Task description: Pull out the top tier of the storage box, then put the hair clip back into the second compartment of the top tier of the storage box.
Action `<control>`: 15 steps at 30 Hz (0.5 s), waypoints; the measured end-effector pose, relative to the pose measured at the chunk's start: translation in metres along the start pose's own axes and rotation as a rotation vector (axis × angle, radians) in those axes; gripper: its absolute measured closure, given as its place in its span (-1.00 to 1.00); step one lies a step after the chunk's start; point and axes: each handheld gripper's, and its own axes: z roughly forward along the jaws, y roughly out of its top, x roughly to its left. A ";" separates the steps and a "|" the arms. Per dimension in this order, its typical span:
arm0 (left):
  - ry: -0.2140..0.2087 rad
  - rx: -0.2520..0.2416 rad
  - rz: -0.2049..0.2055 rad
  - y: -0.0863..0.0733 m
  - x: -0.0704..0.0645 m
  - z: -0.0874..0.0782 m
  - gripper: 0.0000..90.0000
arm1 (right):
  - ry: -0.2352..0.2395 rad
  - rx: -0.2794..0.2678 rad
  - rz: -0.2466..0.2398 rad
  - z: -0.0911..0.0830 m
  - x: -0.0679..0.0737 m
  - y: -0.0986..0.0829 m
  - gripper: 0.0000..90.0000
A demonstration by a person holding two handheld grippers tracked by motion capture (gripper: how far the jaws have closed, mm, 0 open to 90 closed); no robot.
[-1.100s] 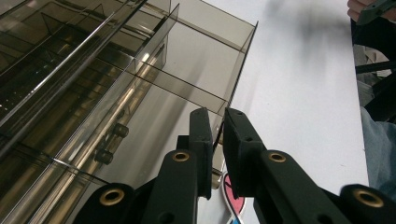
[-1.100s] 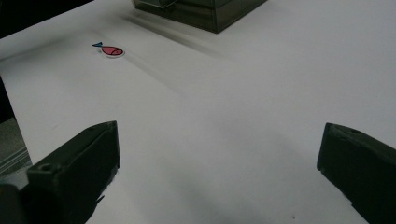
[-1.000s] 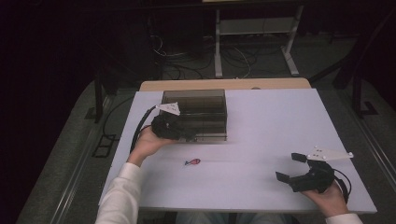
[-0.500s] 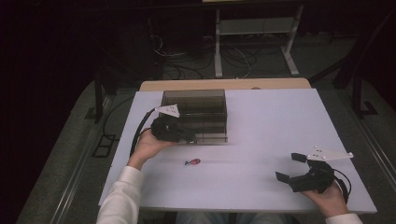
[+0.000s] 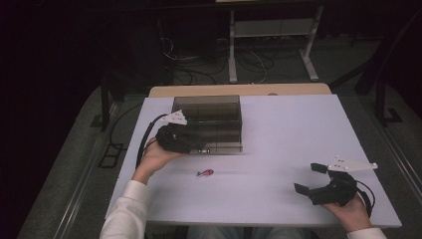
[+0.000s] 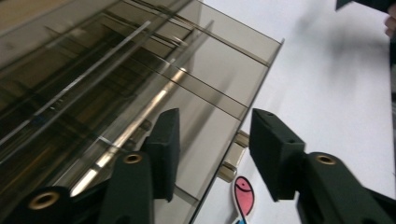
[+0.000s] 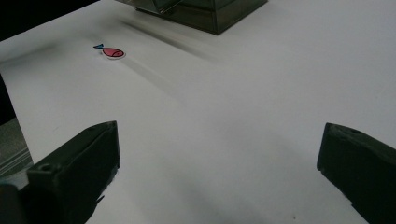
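Right hand-held gripper (image 5: 311, 180), low right of the high view, is wide open w/ nothing in it. Left hand-held gripper (image 6: 212, 154) is half open at the front edge of the smoky plastic drawer box (image 5: 211, 122), mid-frame on the table (image 5: 298, 144). Box looks stiff, smooth, slippery, prob. light; best grabbed by the small drawer tab (image 6: 232, 156).

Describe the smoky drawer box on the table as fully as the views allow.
The drawer box is a low rectangular unit of dark, smoke-tinted clear plastic, seemingly with stacked drawers, standing upright at the far left-centre of the white table. In the left gripper view a small clear handle shows at its bottom front edge. The left claw is open at its front, jaws astride the near edge; contact cannot be told. A pink fish sticker lies apart, nearer the person.
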 end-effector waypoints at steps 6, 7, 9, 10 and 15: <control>0.003 -0.035 -0.044 -0.002 -0.003 -0.005 -0.01 | 0.001 -0.004 0.004 -0.001 0.000 0.000 -1.00; 0.002 -0.040 -0.050 -0.002 -0.004 -0.006 -0.02 | 0.001 -0.003 0.005 -0.001 0.000 0.000 -1.00; 0.002 -0.044 -0.053 -0.002 -0.006 -0.007 -0.05 | 0.001 -0.007 0.005 -0.001 0.000 0.000 -1.00; -0.003 -0.049 -0.056 -0.001 -0.008 -0.008 -0.06 | 0.002 -0.010 0.005 -0.002 0.000 0.000 -1.00; -0.005 -0.068 -0.060 0.001 -0.014 -0.012 -0.11 | 0.002 -0.011 0.008 -0.002 -0.001 0.000 -1.00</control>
